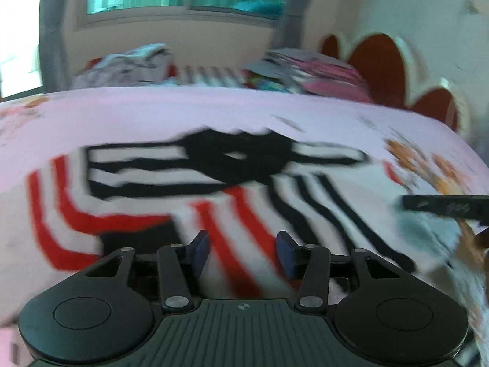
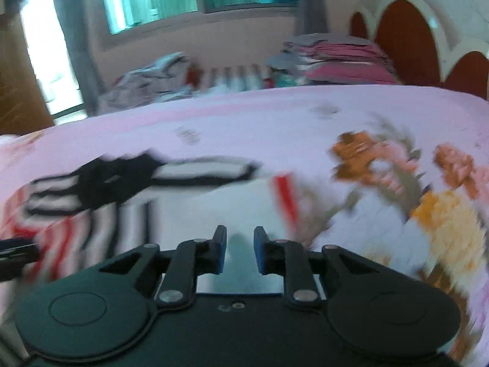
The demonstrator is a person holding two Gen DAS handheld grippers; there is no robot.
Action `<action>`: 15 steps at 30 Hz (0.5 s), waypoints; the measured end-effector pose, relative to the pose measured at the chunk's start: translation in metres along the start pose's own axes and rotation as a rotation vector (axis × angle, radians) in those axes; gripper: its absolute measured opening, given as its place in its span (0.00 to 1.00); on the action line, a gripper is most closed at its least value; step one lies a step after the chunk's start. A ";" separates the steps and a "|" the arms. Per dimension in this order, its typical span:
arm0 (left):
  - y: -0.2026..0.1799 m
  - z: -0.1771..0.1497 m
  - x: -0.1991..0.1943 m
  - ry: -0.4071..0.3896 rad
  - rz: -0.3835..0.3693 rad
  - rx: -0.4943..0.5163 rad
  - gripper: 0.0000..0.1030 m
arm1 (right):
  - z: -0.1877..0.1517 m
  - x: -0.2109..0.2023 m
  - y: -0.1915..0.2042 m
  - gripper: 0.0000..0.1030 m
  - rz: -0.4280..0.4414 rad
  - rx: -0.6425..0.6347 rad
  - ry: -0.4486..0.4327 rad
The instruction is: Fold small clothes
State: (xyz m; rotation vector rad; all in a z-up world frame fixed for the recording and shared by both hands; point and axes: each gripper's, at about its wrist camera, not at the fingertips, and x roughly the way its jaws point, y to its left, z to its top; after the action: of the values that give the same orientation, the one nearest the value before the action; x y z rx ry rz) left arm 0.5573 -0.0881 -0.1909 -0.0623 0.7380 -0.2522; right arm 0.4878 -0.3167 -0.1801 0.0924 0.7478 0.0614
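A small white garment [image 1: 232,202] with red and black stripes and a black collar lies spread on the pink bedsheet [image 1: 152,113]. It also shows in the right wrist view [image 2: 195,205], to the left and ahead. My left gripper [image 1: 243,250] is open and empty, just above the garment's red-striped part. My right gripper [image 2: 240,249] is open and empty over the garment's white right part. The right gripper's edge shows at the right of the left wrist view [image 1: 446,206]. Both views are motion-blurred.
A stack of folded pink and grey clothes [image 2: 339,58] and a loose heap of clothes [image 2: 149,82] lie at the bed's far side. A red and white headboard [image 2: 406,39] stands at the right. The sheet has a flower print [image 2: 428,198].
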 end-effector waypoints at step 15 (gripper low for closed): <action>0.042 -0.029 -0.015 0.024 0.134 -0.010 0.68 | -0.040 -0.016 -0.003 0.06 -0.156 0.004 0.073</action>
State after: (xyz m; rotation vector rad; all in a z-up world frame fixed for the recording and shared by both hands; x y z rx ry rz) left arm 0.5358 -0.0425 -0.2088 -0.0189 0.7644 -0.1216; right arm 0.4494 -0.3191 -0.1988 0.0360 0.8263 -0.0854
